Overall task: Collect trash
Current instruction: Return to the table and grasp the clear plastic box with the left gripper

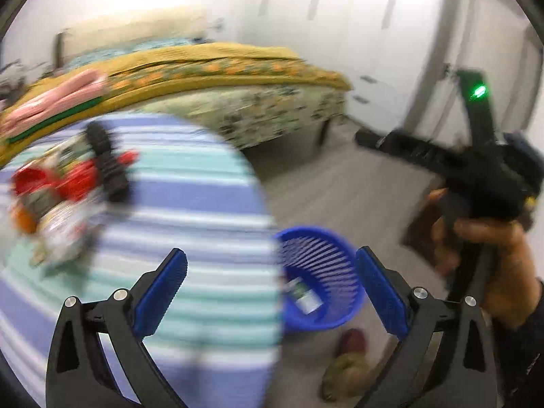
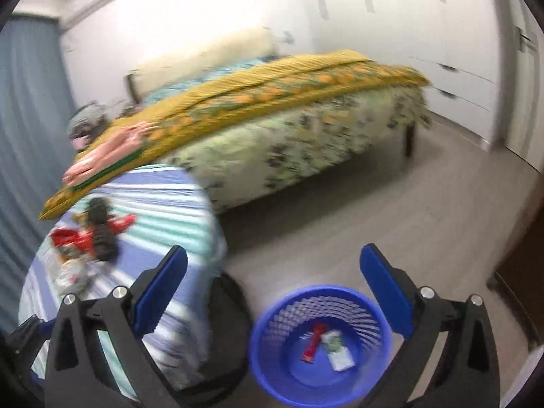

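Both hand-held grippers stand wide open and hold nothing. In the left wrist view the left hand-held gripper (image 1: 271, 280) has only the striped tabletop (image 1: 190, 204) and the blue basket (image 1: 319, 319) behind its gap. In the right wrist view the right hand-held gripper (image 2: 273, 278) is empty in the same way, with the basket just below and a little to the right of its gap.

Two pieces already lie in the basket: a red wrapper (image 2: 314, 341) and a white and green packet (image 2: 336, 348). The basket stands on the floor (image 2: 374, 210), close beside the edge of the tabletop.

The trash that is left is a pile of wrappers (image 1: 57, 200) on the tabletop, with a dark ribbed object (image 1: 107, 166) lying across it. Blur makes the single pieces hard to tell apart. From the left hand-held gripper the pile lies ahead and far to the left. From the right hand-held gripper it is also ahead and to the left, beyond the left finger. I judge that the left hand-held gripper is the nearer one, because the pile sits on its side. The dark object's long axis runs roughly away from the grippers, leaning a little to one side.

The next move, I think, is a swing to the left over the tabletop, then closing on one piece across its narrow side.
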Available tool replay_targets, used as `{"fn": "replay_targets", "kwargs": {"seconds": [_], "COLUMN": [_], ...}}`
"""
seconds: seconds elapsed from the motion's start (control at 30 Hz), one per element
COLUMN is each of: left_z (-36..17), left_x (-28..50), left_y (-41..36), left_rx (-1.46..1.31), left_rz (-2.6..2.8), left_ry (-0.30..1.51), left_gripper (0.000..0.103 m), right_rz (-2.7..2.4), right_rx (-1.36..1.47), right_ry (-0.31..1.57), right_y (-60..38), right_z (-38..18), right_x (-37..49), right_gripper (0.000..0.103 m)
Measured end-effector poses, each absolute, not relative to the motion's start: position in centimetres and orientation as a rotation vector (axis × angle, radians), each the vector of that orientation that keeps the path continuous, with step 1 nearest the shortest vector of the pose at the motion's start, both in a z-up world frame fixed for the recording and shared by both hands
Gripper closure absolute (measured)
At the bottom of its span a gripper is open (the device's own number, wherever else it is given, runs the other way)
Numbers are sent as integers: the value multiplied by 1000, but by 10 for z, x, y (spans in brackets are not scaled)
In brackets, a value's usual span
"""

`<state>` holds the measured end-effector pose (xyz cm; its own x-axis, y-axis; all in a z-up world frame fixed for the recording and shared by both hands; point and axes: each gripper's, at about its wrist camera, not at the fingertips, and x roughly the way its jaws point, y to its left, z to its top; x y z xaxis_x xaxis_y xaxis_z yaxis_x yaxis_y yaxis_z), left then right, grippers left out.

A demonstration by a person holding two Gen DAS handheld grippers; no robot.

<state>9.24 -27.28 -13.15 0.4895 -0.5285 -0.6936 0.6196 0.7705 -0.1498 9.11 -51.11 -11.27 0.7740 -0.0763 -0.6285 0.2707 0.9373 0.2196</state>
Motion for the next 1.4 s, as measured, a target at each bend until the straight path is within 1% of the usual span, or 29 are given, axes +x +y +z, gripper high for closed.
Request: {"fn": "replay_targets", "kwargs": {"seconds": [0.17, 0.33, 0.5, 0.67, 0.8, 0.93, 1.23, 1.33, 1.4], "left_z": [-145, -161, -168, -172, -176, -176, -173, -169, -163], "left_x": [100, 128, 155, 194, 242, 263, 246, 241, 247], "left_y": [-202, -137, -79, -42, -29, -13, 67, 69, 54], "left_rx": [177, 188, 133, 100, 114, 65, -39, -68, -91], "left_rz": [-513, -310, -137, -11, 61, 105, 246, 168, 37], "left_ry": [816, 871, 918, 910, 909, 916, 926, 902, 897], "left_gripper": [5, 5, 5, 5, 5, 5, 5, 5, 5], "right_rz": [-42, 117, 186, 217, 230, 235, 226, 227, 228], "right_rx": [185, 70, -24, -83, -93, -96, -81, -93, -88], "right_ry": [768, 842, 874, 894, 900, 903, 906, 901, 902], "right_y": [-428, -344, -294, -273, -268, -266, -269, -267, -267], "right_z": [-131, -152, -167, -176, -179, -182, -185, -184, -185], "right_x": [122, 138, 144, 151, 149, 148, 154, 153, 153], "right_gripper": [5, 5, 5, 5, 5, 5, 5, 5, 5]}}
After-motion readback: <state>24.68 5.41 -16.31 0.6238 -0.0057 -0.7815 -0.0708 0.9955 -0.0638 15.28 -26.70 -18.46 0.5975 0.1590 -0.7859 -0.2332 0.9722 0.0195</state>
